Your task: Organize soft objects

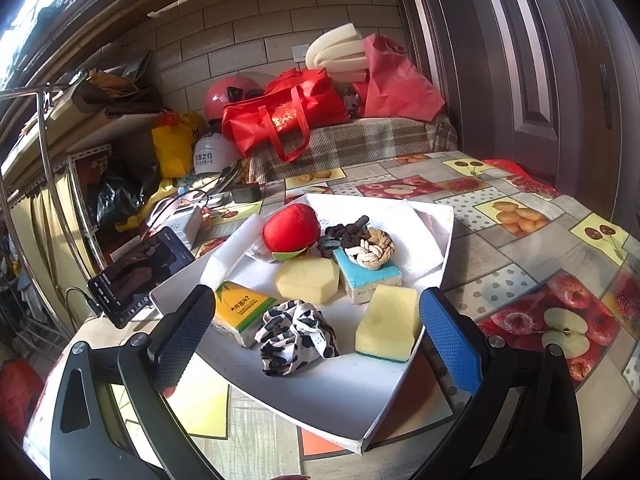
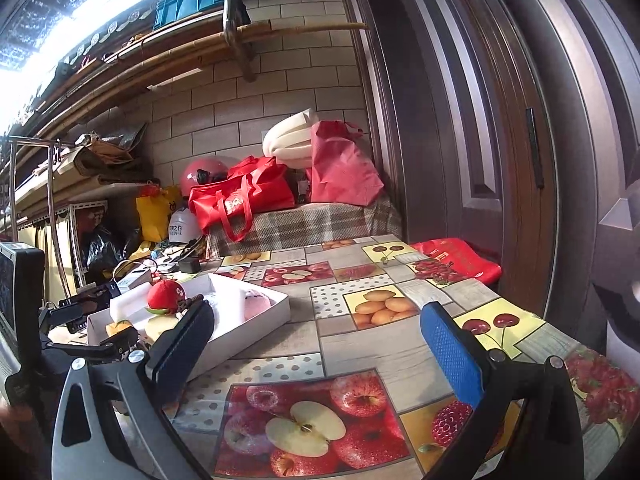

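From where I sit, the sorting looks close to done: the white tray (image 1: 434,248) on the bench (image 1: 520,248) already holds a red plush apple (image 1: 291,227), a knotted rope ball (image 1: 370,249) sitting on a blue-topped sponge (image 1: 374,280), a pale yellow foam block (image 1: 308,280), a yellow scrub sponge (image 1: 387,322), a yellow tissue pack (image 1: 240,312), a spotted scrunchie (image 1: 296,330) and a dark braided piece (image 1: 346,232). I see no soft item lying loose on the bench outside the tray, so I judge little is left beyond tidying. My left claw (image 1: 316,332) hovers above the near end of the tray, its two pads spread wide with nothing between them. My right claw (image 2: 316,344) is off to the right of the tray, over bare bench, likewise wide apart and holding nothing. The bench wears a fruit-print oilcloth. A phone (image 1: 140,276) stands propped just left of the tray. Behind, a plaid-covered surface carries red bags (image 1: 284,116) and a pink helmet (image 1: 230,94) against a tiled wall, with a dark wooden door (image 1: 520,80) on the right.
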The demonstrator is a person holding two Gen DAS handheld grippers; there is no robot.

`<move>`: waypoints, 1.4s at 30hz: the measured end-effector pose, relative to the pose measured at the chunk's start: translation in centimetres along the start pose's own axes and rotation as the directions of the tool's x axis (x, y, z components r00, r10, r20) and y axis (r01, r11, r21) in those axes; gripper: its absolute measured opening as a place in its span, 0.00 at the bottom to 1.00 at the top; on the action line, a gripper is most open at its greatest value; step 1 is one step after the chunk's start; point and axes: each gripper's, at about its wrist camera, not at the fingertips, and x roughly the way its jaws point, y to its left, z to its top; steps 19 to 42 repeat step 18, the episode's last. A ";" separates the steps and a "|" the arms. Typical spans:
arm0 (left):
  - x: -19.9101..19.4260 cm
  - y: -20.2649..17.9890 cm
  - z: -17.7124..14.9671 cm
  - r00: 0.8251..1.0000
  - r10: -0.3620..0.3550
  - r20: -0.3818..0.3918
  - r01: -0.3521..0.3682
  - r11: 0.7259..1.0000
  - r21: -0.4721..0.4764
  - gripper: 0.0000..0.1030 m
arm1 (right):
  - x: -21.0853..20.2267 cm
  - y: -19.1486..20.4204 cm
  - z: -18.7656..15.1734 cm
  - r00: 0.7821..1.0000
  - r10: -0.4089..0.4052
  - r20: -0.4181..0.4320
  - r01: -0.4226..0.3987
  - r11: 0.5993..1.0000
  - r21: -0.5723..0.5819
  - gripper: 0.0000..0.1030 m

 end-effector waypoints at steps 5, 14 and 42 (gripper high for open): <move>0.1 0.0 0.0 1.000 0.004 -0.017 -0.004 1.000 -0.003 1.00 | -0.1 0.1 0.0 1.000 0.000 0.000 0.000 1.000 0.000 1.00; 0.3 0.2 0.0 1.000 0.005 -0.026 -0.005 1.000 -0.005 1.00 | 0.0 0.1 -0.1 1.000 -0.001 -0.003 0.001 1.000 0.000 1.00; 0.4 0.1 0.0 1.000 0.005 -0.027 -0.006 1.000 -0.005 1.00 | -0.1 0.2 -0.3 1.000 -0.001 -0.006 0.001 1.000 -0.002 1.00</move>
